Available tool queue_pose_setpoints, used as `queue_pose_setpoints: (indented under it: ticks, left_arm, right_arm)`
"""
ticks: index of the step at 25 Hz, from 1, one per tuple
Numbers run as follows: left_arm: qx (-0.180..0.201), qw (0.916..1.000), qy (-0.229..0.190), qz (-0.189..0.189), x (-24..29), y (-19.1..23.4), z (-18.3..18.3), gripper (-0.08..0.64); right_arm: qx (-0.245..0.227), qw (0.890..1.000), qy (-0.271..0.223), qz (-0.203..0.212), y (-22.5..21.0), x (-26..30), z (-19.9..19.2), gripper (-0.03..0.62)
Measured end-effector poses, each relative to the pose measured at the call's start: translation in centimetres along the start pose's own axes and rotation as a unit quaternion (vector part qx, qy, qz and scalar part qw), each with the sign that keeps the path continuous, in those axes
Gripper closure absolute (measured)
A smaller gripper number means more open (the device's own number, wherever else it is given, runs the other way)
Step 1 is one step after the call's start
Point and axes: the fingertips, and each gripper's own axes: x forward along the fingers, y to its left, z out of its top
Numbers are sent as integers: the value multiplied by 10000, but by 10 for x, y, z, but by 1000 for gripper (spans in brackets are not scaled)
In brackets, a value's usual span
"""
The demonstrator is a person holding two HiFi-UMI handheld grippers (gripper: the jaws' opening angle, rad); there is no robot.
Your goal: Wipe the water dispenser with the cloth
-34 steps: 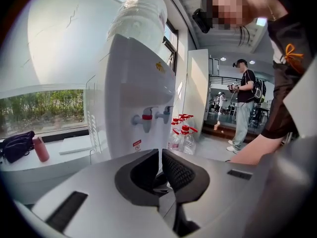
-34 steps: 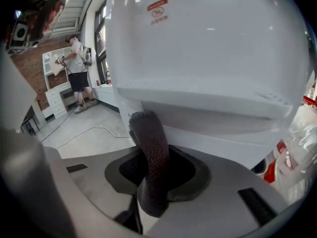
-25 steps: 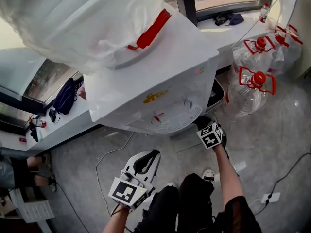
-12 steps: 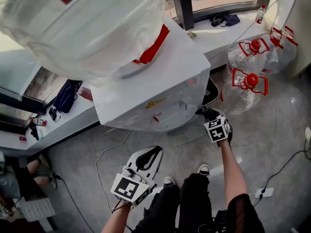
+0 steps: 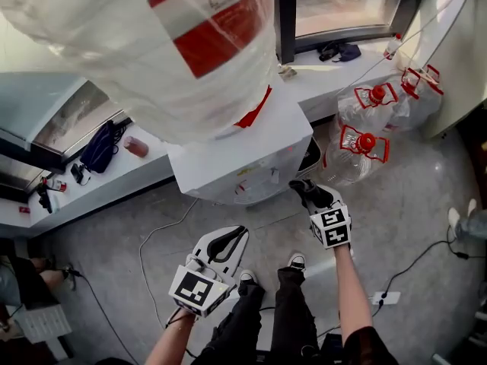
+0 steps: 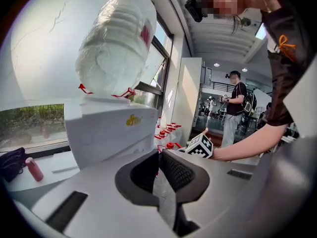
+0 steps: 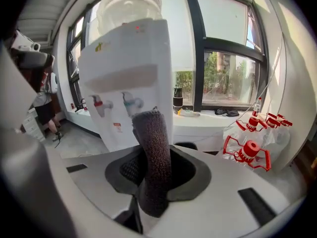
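The white water dispenser (image 5: 242,154) stands in the middle of the head view with a large clear bottle (image 5: 152,44) upside down on top. My right gripper (image 5: 310,196) hangs just short of its front lower corner, shut on a dark grey cloth (image 5: 307,190). In the right gripper view the cloth (image 7: 151,148) sticks up between the jaws, with the dispenser (image 7: 129,63) and its red tap (image 7: 97,103) and blue tap (image 7: 130,101) behind it. My left gripper (image 5: 232,234) stays lower, away from the dispenser (image 6: 109,133), shut with nothing in it.
Empty water jugs with red caps (image 5: 365,135) stand on the floor to the dispenser's right. A long window ledge (image 5: 114,181) holds a dark bag (image 5: 103,147). A cable (image 5: 152,242) and a power strip (image 5: 384,297) lie on the floor. A person (image 6: 237,108) stands far behind.
The head view has drawn back, so the dispenser looks smaller and farther off. My right gripper has dropped slightly and the cloth's end now shows. My left gripper has hardly moved.
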Motion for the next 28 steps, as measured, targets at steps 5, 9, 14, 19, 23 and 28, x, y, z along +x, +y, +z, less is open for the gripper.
queue_pose_setpoints:
  ticks: [5,9,14,19,23,28]
  left_arm:
    - [158,9999,-25,-8,-32,-9,35,531]
    - [222,9997,-36,37,-64,-17,55,531]
    - [164,9997,-101,128,-111,-27,76,531]
    - [140,9997,-218,20,-161,-41,84,531]
    - [232,9994,-204,-136,-199,-51,78,531]
    - [144,9993,-252,-218,-239,-47,70,531]
  right_arm:
    - [318,9987,-352,203,35,-67,46,477]
    - [633,9958,-577,330,64,-127,72,477]
    - [958,9910,-880,313,97,-192,105,477]
    - [1094,9881,-1057,244,132,-237,137,477]
    - [957,9882,-1187,171,162,-269,157,477]
    - [819,9895,-1182,112,203,-297,169,477]
